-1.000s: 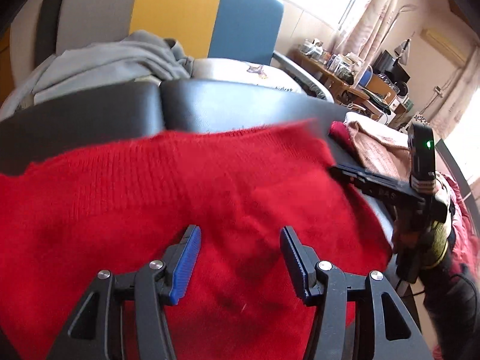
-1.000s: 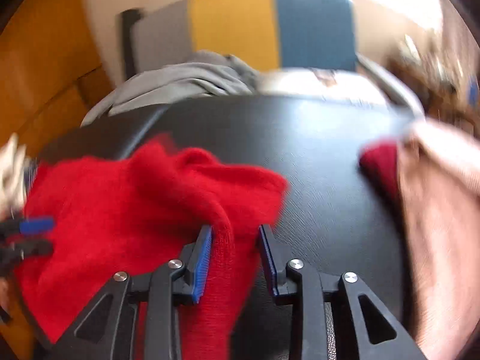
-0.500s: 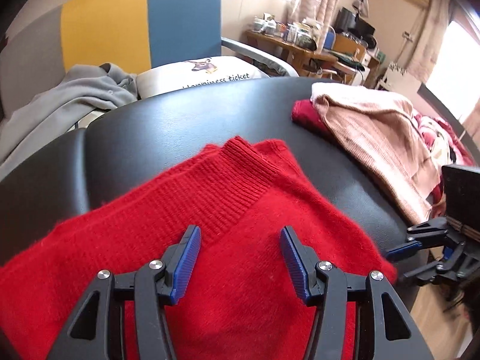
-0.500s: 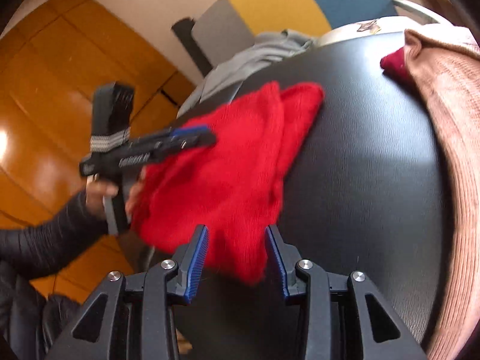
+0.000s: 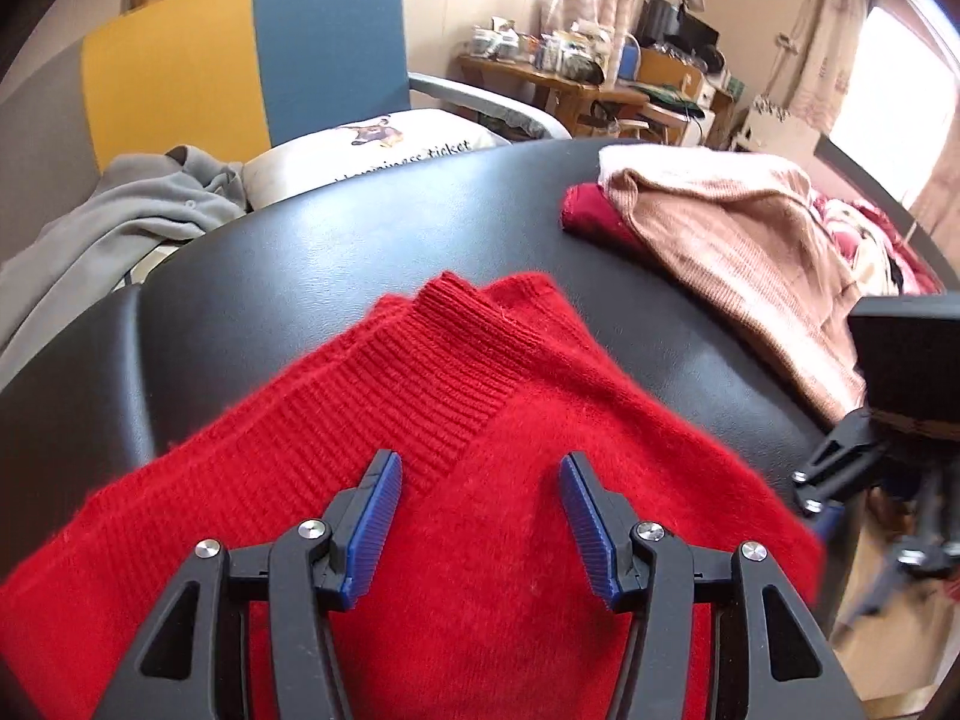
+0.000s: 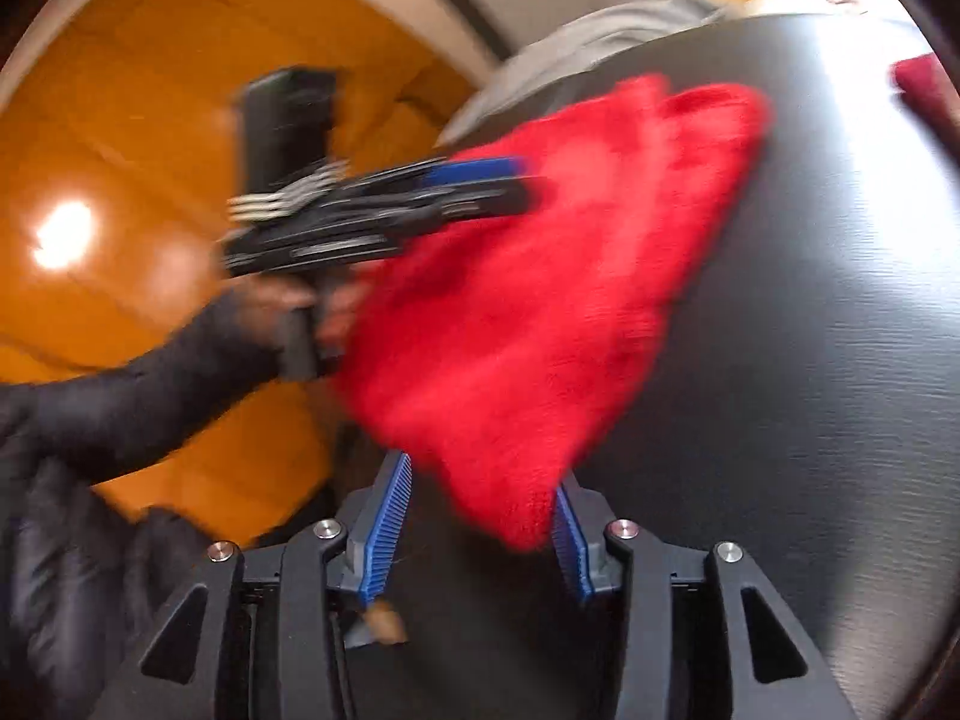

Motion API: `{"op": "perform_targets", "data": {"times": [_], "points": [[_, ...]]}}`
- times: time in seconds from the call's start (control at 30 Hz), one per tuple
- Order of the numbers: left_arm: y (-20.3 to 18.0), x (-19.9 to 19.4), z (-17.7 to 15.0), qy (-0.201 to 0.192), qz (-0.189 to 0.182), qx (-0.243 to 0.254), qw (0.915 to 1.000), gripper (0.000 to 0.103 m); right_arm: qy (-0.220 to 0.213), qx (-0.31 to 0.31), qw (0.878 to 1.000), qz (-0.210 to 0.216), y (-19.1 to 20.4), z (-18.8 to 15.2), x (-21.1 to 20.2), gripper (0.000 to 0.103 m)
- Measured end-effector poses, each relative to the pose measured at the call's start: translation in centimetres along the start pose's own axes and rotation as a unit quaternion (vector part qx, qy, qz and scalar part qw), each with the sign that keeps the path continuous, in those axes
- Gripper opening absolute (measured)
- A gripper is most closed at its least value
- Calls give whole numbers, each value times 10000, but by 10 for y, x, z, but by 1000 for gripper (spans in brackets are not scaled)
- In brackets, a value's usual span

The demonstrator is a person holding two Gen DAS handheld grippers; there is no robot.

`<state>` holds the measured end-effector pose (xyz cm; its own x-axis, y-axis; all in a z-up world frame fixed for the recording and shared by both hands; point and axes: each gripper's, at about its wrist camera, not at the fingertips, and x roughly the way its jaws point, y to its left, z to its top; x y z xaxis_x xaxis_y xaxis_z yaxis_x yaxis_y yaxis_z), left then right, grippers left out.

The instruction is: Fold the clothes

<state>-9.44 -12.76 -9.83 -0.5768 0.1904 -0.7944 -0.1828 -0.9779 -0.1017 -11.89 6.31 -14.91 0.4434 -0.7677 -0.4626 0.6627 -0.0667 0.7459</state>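
Observation:
A red knit sweater lies folded on the black padded table, its ribbed hem pointing away. My left gripper hovers open just over it, with the pads apart and nothing pinched. In the right wrist view, a corner of the sweater hangs between the opening jaws of my right gripper. The left pad stands clear of the cloth. The left gripper, held by a hand in a dark sleeve, reaches over the sweater's far side. The right gripper shows at the table's right edge.
A pink-beige knit lies over a dark red garment at the table's far right. Behind the table stands a yellow and blue chair with a grey garment and a printed cushion. A cluttered desk is further back.
The right gripper held a fold of the red sweater; it has swung left and its jaws have spread off the cloth. The sweater now lies flatter, and the left gripper has shifted sideways over it.

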Motion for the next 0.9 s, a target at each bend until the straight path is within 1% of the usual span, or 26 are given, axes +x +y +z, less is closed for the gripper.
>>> {"op": "perform_targets", "data": {"times": [0.03,0.1,0.2,0.23,0.27,0.33,0.37,0.4,0.43,0.47,0.5,0.53,0.57,0.63,0.77,0.87,0.9], "points": [[-2,3,1,23,13,83,10000,59,-1,-80,9999,141,2,2,0,47],[-5,7,1,53,15,221,9997,62,-19,-91,9999,109,-2,8,3,47],[-4,9,2,88,-47,256,9996,62,-46,-100,9999,-7,-9,20,4,47],[-4,9,1,104,-73,278,9995,62,85,-125,9997,187,-9,22,6,47],[-4,9,1,119,-88,306,9994,62,251,-153,9986,435,-8,23,8,47],[-5,9,-1,159,-158,310,9993,64,1108,-323,9918,557,2,17,26,47],[-7,9,-3,172,-239,293,9991,66,1562,-412,9851,595,7,14,36,47],[-9,9,-4,185,-320,275,9989,67,2057,-476,9759,546,12,8,47,45],[-13,9,-7,180,-344,314,9988,67,2316,-466,9701,557,14,5,49,45],[-19,9,-10,159,-318,401,9986,67,2513,-438,9651,588,15,3,50,39],[-27,8,-13,119,-240,502,9984,67,2617,-385,9628,546,15,0,48,36],[-33,7,-17,61,-173,519,9985,67,2697,-325,9612,486,14,-2,45,36],[-35,7,-19,9,-188,409,9990,67,2776,-265,9594,426,13,-4,43,35],[-37,7,-22,-101,-265,157,9995,67,2651,-33,9634,405,7,-10,33,35],[-49,6,-23,-172,-434,2,9989,67,2188,498,9739,351,0,-31,15,35],[-59,-2,-27,-295,-528,-73,9981,65,1729,744,9821,-41,1,-46,-7,35],[-57,-10,-29,-341,-616,-189,9973,65,1524,760,9845,-421,5,-49,-19,35]]}}
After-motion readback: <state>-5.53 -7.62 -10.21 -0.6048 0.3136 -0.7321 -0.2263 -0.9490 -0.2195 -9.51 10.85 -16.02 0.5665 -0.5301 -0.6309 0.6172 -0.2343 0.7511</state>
